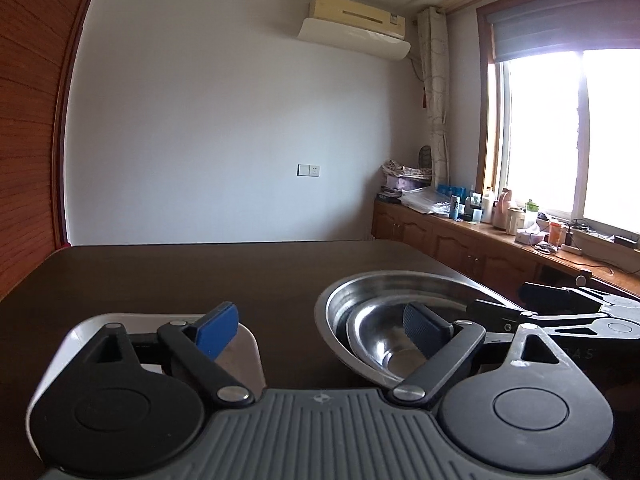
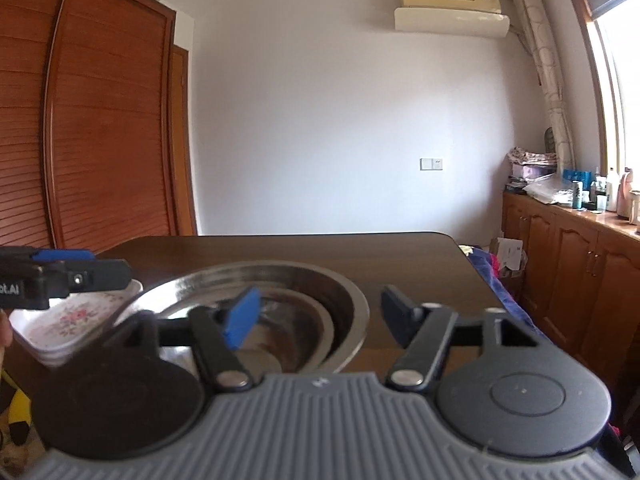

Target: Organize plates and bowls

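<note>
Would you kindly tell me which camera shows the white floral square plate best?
The right wrist view: the white floral square plate shows its patterned face there. The left wrist view shows only its plain white rim behind the left gripper.

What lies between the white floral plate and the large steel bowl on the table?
Nothing: in the right wrist view the floral plate sits right beside the large steel bowl, with no other item between them.
</note>
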`<action>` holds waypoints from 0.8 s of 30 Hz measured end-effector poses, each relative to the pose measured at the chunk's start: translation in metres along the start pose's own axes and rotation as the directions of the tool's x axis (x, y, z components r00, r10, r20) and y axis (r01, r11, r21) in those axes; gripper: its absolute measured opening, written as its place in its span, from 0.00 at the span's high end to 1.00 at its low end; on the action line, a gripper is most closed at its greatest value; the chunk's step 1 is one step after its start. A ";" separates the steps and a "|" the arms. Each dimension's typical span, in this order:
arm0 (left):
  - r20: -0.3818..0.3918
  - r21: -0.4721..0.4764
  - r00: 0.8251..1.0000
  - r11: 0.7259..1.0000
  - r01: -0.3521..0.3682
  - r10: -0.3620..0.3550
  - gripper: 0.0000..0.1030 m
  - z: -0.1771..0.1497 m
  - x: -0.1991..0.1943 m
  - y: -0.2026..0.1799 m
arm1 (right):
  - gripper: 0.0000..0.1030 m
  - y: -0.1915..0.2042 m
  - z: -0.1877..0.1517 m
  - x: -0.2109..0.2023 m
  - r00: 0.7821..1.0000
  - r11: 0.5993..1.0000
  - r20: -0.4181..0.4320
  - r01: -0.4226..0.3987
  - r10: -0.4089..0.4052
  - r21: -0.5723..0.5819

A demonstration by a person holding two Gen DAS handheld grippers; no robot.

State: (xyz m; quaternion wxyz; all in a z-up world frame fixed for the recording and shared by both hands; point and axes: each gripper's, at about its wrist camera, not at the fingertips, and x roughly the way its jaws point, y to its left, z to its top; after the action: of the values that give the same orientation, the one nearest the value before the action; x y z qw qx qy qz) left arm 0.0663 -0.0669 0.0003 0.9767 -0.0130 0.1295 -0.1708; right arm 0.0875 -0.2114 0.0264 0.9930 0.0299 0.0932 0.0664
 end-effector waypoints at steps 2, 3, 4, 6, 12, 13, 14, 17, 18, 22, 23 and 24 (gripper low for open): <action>-0.002 0.007 1.000 1.000 0.006 -0.006 0.00 -0.003 0.003 -0.004 | 0.08 0.000 -0.002 0.000 1.000 1.000 0.013 -0.003 0.003 0.008; -0.006 0.010 1.000 1.000 0.006 -0.006 0.00 -0.004 0.005 -0.006 | 0.07 -0.005 -0.001 0.004 1.000 1.000 0.018 -0.007 0.007 0.012; -0.012 0.014 1.000 1.000 0.011 -0.011 0.00 -0.005 0.006 -0.007 | 0.07 -0.005 -0.002 0.005 1.000 1.000 0.019 -0.009 0.009 0.013; -0.017 0.015 1.000 1.000 0.024 -0.024 0.00 -0.006 0.007 -0.011 | 0.04 -0.005 -0.003 0.008 1.000 1.000 0.015 -0.012 0.012 0.011; -0.042 0.018 0.998 0.999 0.052 -0.051 0.00 -0.012 0.010 -0.019 | 0.03 -0.008 -0.008 0.016 0.999 0.999 0.014 -0.040 0.040 0.036; -0.044 0.018 0.997 0.998 0.056 -0.055 0.00 -0.013 0.010 -0.021 | 0.03 -0.007 -0.008 0.017 0.999 0.998 0.010 -0.043 0.043 0.040; -0.050 0.018 0.997 0.998 0.062 -0.061 0.00 -0.013 0.011 -0.022 | 0.03 -0.007 -0.009 0.017 0.999 0.998 0.008 -0.047 0.047 0.043; -0.062 0.010 0.995 0.997 0.074 -0.073 0.00 -0.013 0.014 -0.022 | 0.03 -0.006 -0.009 0.018 0.998 0.997 0.008 -0.056 0.056 0.054; -0.066 0.005 0.995 0.997 0.078 -0.078 0.01 -0.013 0.014 -0.022 | 0.03 -0.006 -0.010 0.017 0.998 0.997 0.006 -0.060 0.059 0.056; -0.087 -0.017 0.992 0.996 0.093 -0.094 0.06 -0.013 0.019 -0.021 | 0.03 -0.006 -0.012 0.018 0.998 0.996 0.000 -0.058 0.058 0.074; -0.093 -0.020 0.991 0.995 0.096 -0.097 0.08 -0.013 0.021 -0.021 | 0.03 -0.007 -0.012 0.019 0.998 0.994 -0.004 -0.063 0.064 0.086; -0.098 -0.024 0.990 0.995 0.102 -0.104 0.11 -0.013 0.022 -0.021 | 0.03 -0.009 -0.013 0.020 0.998 0.993 -0.007 -0.069 0.070 0.096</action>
State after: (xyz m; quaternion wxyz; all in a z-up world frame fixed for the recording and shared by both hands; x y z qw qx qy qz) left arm 0.0762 -0.0938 -0.0164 0.9588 -0.0206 0.1785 -0.2200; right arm 0.1058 -0.2170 0.0096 0.9870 0.0805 0.1004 0.0967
